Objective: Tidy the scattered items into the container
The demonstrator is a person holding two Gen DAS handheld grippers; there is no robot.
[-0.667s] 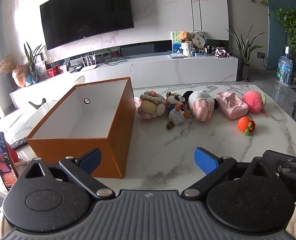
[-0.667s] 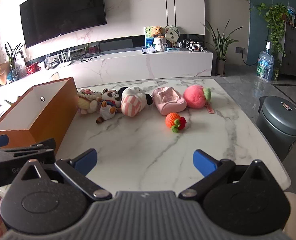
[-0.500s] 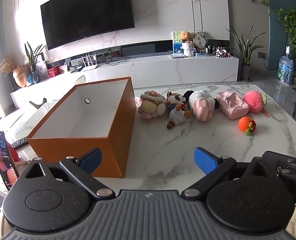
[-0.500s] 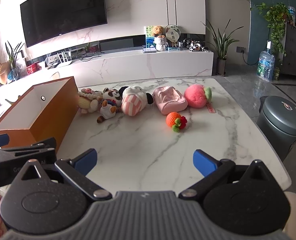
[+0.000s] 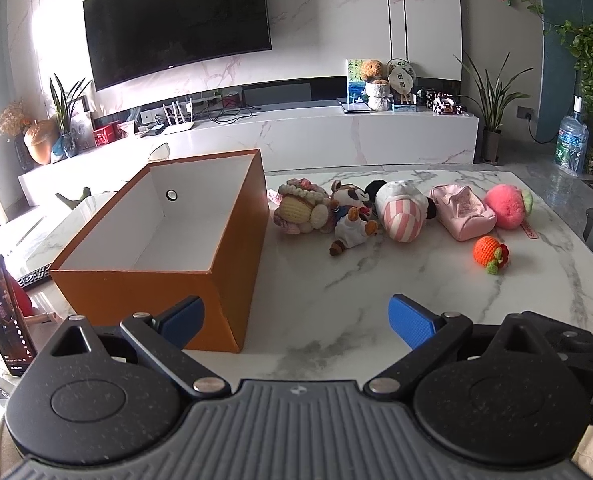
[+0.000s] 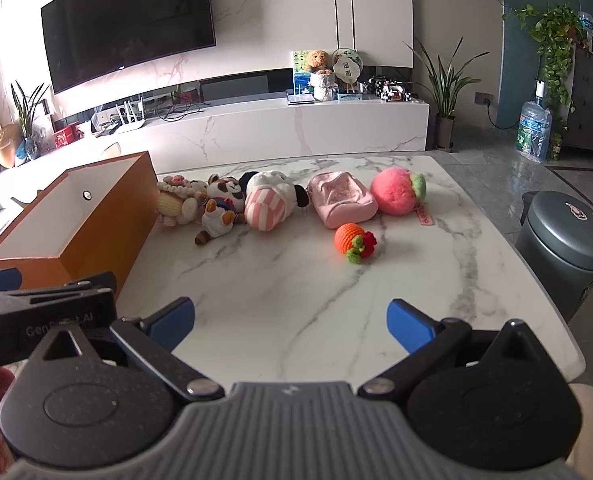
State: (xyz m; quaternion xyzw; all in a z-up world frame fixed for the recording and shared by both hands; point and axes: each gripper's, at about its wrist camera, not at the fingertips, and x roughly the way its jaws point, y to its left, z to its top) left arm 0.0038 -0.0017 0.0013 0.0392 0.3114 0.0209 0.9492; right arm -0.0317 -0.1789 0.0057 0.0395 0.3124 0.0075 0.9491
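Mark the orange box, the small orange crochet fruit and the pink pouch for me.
orange box (image 5: 236, 240), left wrist view, on its outer right wall.
small orange crochet fruit (image 6: 348, 236), right wrist view, on its orange body.
pink pouch (image 6: 342, 200), right wrist view, on its top face.

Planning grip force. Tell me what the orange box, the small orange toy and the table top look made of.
Orange box: likely stiff cardboard, matte, thin cut edges, white inside.
Small orange toy: crocheted yarn, visible stitch texture, soft.
Table top: glossy white stone or stone-look slab, grey veining, reflections.
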